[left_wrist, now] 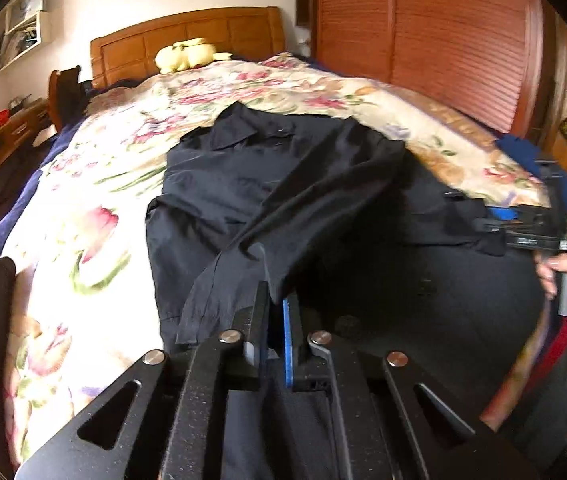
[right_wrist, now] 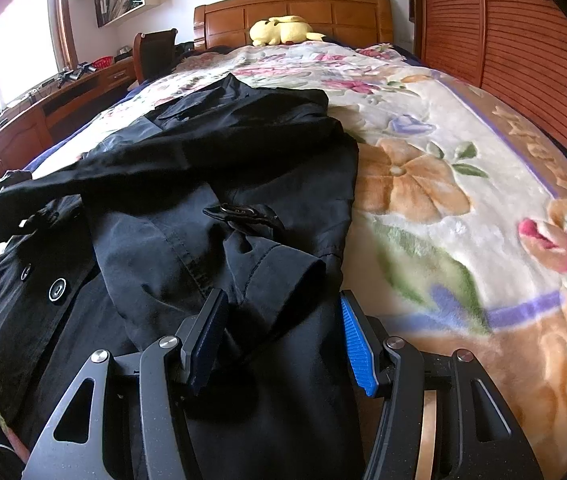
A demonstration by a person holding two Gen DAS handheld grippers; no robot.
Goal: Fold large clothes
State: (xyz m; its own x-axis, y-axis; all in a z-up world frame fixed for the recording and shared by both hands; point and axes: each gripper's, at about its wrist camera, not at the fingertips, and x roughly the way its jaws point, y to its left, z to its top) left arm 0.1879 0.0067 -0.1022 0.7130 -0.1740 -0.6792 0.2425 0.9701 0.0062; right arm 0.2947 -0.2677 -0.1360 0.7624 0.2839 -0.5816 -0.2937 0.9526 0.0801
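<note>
A black coat [right_wrist: 219, 184] lay lengthwise on the floral blanket [right_wrist: 443, 152] of the bed, its collar toward the wooden headboard [right_wrist: 291, 10] and its hem at the near edge, so the long axis ran from the camera toward the headboard. One sleeve was folded across the chest toward the left of the right wrist view; the other sleeve's cuff [right_wrist: 283, 276] pointed back toward the near edge. The left gripper [left_wrist: 273, 300] had its jaws pressed together on a fold of the coat fabric, which rose in a taut ridge from the fingers. The right gripper [right_wrist: 283, 320] stood with jaws apart, straddling the cuff without pressing it. A yellow plush toy [right_wrist: 283, 30] sat by the headboard.
</note>
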